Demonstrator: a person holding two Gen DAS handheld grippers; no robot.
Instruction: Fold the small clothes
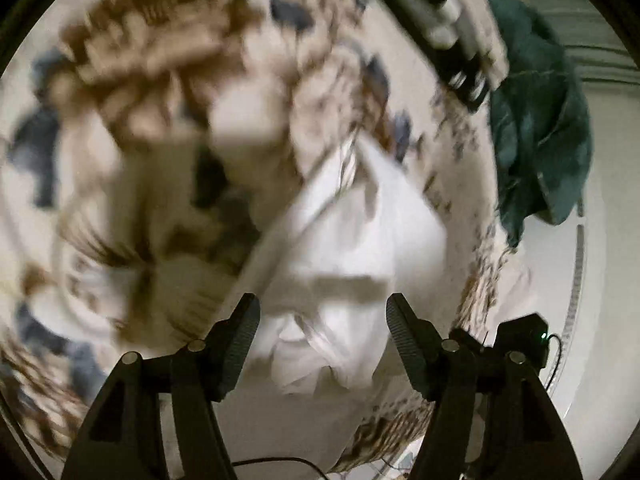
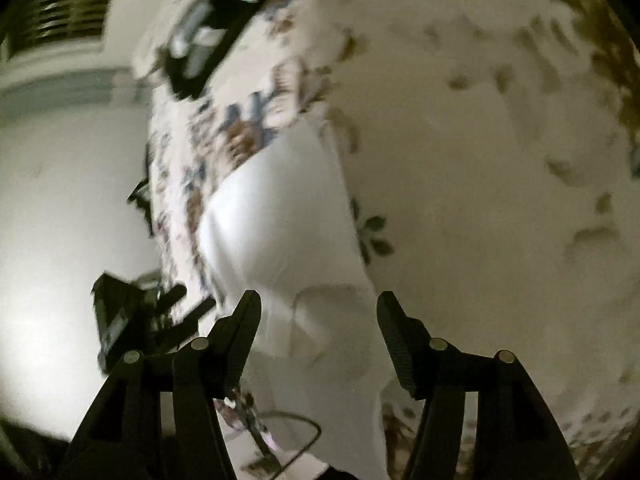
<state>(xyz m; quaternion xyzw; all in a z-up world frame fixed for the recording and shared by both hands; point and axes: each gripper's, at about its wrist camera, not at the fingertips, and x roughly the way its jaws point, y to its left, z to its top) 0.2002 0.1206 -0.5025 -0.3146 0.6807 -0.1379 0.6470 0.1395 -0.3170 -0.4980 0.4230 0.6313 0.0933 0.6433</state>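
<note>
A small white garment [image 1: 340, 248] lies crumpled on a floral bedspread [image 1: 160, 100], blurred by motion. My left gripper [image 1: 323, 312] is open, its fingers either side of the garment's near end, not closed on it. In the right wrist view the same white garment [image 2: 280, 220] lies flatter on the bedspread [image 2: 480, 160]. My right gripper [image 2: 318, 308] is open and straddles the garment's near edge. The other gripper shows as a dark shape at the top of each view [image 1: 444, 28] [image 2: 204, 32].
A dark teal cloth [image 1: 536, 120] lies at the bedspread's right edge. White floor [image 2: 60, 200] is beside the bed. A dark device [image 1: 524, 344] and a cable [image 2: 296, 432] lie near the bed's edge. A window with blinds [image 2: 76, 4] is far off.
</note>
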